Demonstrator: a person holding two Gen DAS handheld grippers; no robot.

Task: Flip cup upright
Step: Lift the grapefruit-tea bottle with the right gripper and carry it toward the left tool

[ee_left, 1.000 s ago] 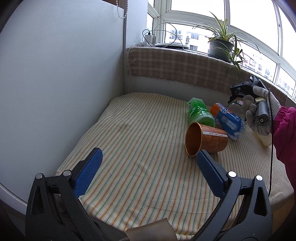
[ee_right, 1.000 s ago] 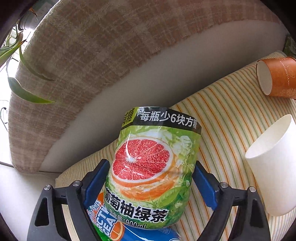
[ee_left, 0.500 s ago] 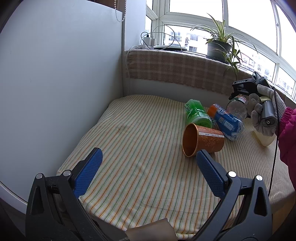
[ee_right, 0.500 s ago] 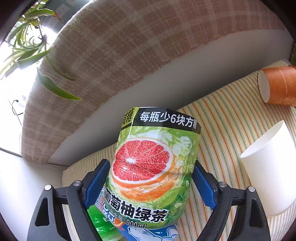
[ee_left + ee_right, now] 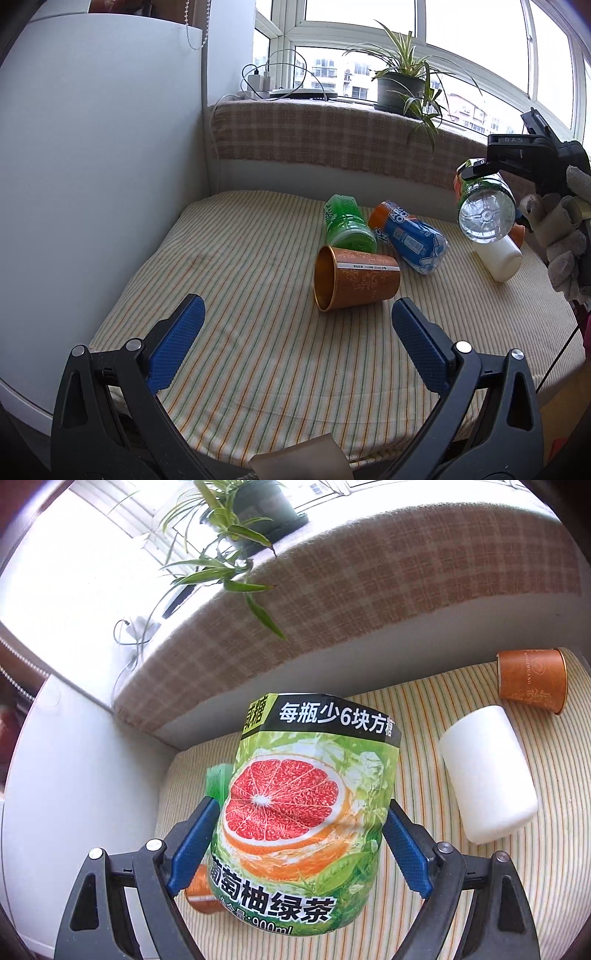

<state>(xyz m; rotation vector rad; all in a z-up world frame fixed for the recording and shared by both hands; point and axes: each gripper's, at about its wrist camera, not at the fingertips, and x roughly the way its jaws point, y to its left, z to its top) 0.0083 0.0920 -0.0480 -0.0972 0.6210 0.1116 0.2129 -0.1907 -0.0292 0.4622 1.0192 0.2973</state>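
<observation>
An orange paper cup (image 5: pixel 354 282) lies on its side on the striped cushion (image 5: pixel 240 314), mouth toward the left. My left gripper (image 5: pixel 295 339) is open and empty, just in front of it. My right gripper (image 5: pixel 299 842) is shut on a grapefruit green tea bottle (image 5: pixel 310 812) and holds it in the air; the bottle also shows at the right in the left wrist view (image 5: pixel 485 214). A white cup (image 5: pixel 487 775) lies on its side on the cushion. Another orange cup (image 5: pixel 532 681) lies beyond it.
A green bottle (image 5: pixel 347 225) and a blue-and-orange bottle (image 5: pixel 406 236) lie behind the orange cup. A white wall panel (image 5: pixel 103 184) bounds the left. A checked cushion back (image 5: pixel 332 140) and a potted plant (image 5: pixel 402 88) stand at the rear.
My right gripper has lifted the grapefruit bottle up off the cushion and tilted it. The left gripper has moved slightly and stays open.
</observation>
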